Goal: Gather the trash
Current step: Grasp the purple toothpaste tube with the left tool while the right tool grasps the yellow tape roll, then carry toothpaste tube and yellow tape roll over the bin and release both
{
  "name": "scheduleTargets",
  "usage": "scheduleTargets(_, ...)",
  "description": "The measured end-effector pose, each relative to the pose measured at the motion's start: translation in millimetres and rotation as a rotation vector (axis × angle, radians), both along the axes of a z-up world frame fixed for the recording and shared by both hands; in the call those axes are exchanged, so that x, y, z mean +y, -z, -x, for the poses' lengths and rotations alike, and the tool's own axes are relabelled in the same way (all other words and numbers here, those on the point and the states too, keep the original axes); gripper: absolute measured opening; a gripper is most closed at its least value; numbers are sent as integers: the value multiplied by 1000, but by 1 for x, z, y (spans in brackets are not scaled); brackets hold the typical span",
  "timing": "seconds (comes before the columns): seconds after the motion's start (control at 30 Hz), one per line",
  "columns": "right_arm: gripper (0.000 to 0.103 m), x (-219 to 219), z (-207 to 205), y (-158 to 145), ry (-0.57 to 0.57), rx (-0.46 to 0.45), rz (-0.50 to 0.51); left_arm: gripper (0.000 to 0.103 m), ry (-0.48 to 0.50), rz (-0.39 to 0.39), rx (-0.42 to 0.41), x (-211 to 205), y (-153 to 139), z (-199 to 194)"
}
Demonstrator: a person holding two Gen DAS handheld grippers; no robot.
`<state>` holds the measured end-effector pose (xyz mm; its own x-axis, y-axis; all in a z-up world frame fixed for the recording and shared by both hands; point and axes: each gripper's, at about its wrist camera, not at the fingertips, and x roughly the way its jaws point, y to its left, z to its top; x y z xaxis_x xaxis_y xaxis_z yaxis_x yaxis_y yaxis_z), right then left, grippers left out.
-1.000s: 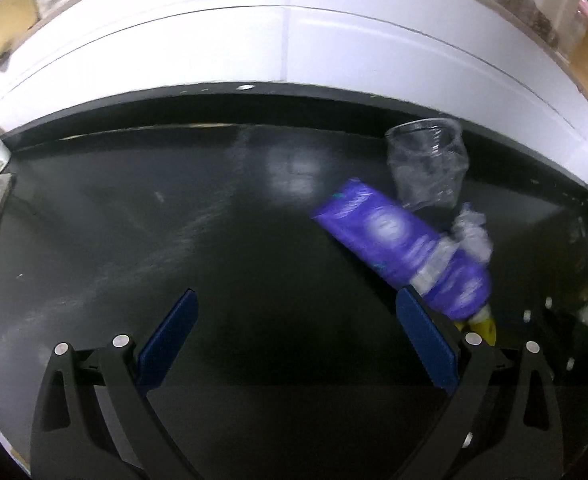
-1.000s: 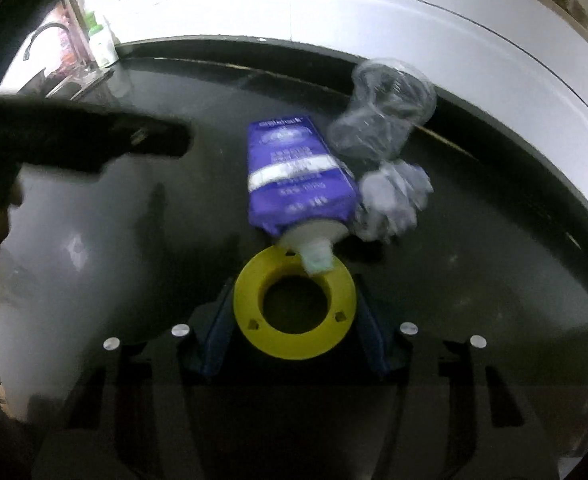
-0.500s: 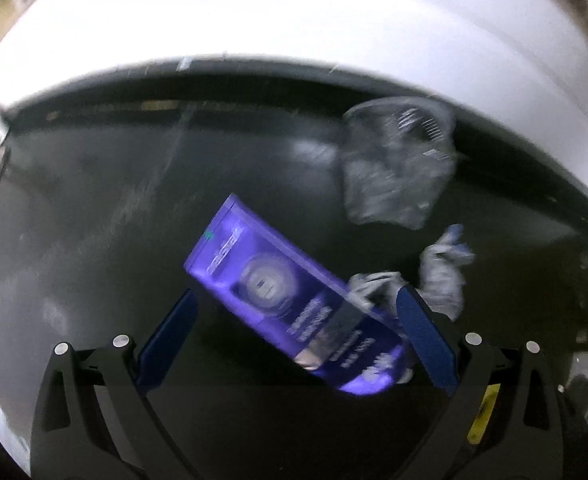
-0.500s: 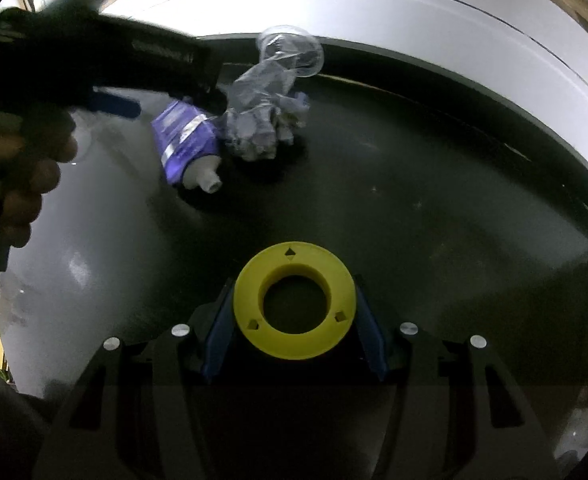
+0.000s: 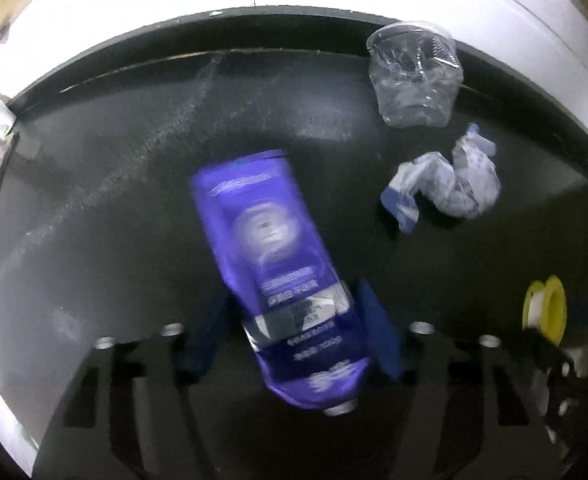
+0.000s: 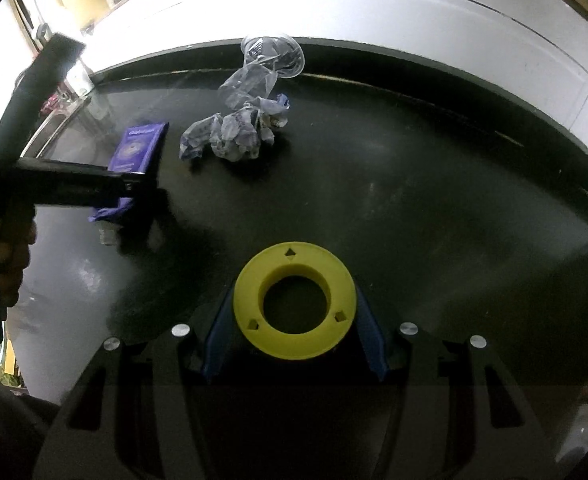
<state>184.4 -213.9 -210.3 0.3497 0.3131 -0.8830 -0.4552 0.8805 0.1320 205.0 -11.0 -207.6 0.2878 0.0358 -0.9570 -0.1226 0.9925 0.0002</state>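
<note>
Black worktop (image 5: 114,200), white wall behind. Cup (image 5: 415,80) at back edge, crumpled wrapper (image 5: 453,184) beside it. Left gripper (image 5: 290,332) clamped on purple pouch (image 5: 270,256); right gripper (image 6: 294,320) clamped on yellow ring (image 6: 294,300).

Left claw (image 5: 294,332) pinches the purple pouch (image 5: 274,264) above the dark counter (image 5: 94,200)

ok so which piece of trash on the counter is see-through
The crumpled plastic cup near the white wall. The purple pouch in the left gripper and the crumpled wrapper are opaque.
</note>
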Motion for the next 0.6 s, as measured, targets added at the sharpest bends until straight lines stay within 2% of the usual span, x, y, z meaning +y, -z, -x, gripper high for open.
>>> scheduleTargets(0.07, 55, 4, -3, -2, 1, -1, -4, 53, 22, 43, -8, 7, -3, 9)
scheduleTargets(0.13, 55, 6, -2, -7, 3, -9, -8, 52, 42, 45, -29, 6, -9, 22)
scheduleTargets(0.3, 55, 9, 9, -25, 13, -26, -20, 51, 125, 17, -108, -1, -36, 59)
scheduleTargets(0.4, 55, 15, 16, -37, 1, -47, -16, 51, 125, 22, -138, 8, -50, 79)
scheduleTargets(0.6, 55, 36, 34, -65, -45, -108, -11, 51, 122, -37, -218, 8, -81, 101)
